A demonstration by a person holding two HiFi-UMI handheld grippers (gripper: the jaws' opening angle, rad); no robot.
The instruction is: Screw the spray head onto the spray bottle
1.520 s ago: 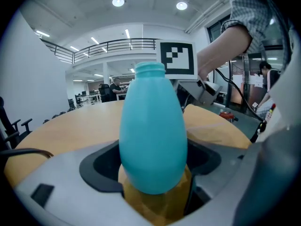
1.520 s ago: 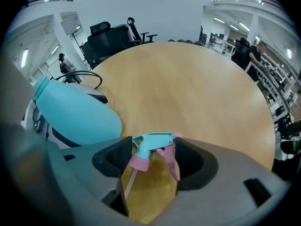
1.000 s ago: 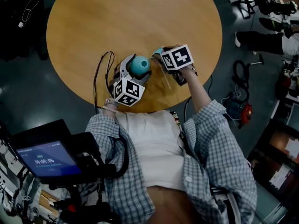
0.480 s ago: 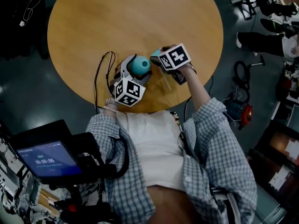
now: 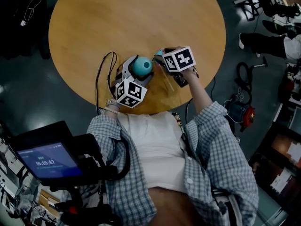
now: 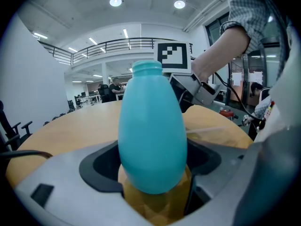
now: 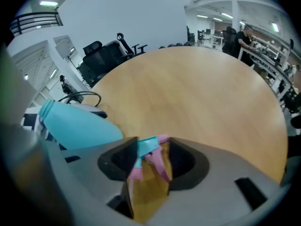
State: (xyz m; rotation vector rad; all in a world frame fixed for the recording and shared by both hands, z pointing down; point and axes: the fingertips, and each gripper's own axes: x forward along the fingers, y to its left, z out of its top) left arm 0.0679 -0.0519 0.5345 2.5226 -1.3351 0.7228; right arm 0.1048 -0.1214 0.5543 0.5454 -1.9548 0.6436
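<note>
A teal spray bottle (image 6: 151, 131) with a bare open neck stands upright just above the round wooden table (image 5: 136, 18), and my left gripper (image 6: 153, 173) is shut on its belly. From above, the bottle (image 5: 141, 66) sits near the table's front edge. My right gripper (image 7: 148, 161) is just to its right, with the teal and pink spray head (image 7: 149, 152) between its jaws, which are closing on it. In the right gripper view the bottle (image 7: 75, 126) lies to the left, a short way from the spray head. The clear dip tube (image 5: 168, 79) trails below the right gripper (image 5: 162, 60).
A black cable (image 5: 101, 74) loops over the table edge left of the left gripper (image 5: 134, 74). A screen on a stand (image 5: 47, 159) is at the lower left. Bags and cables (image 5: 240, 107) lie on the floor to the right.
The right gripper edged left toward the bottle's neck, then back a little to the right. The left gripper and bottle have stayed put.
</note>
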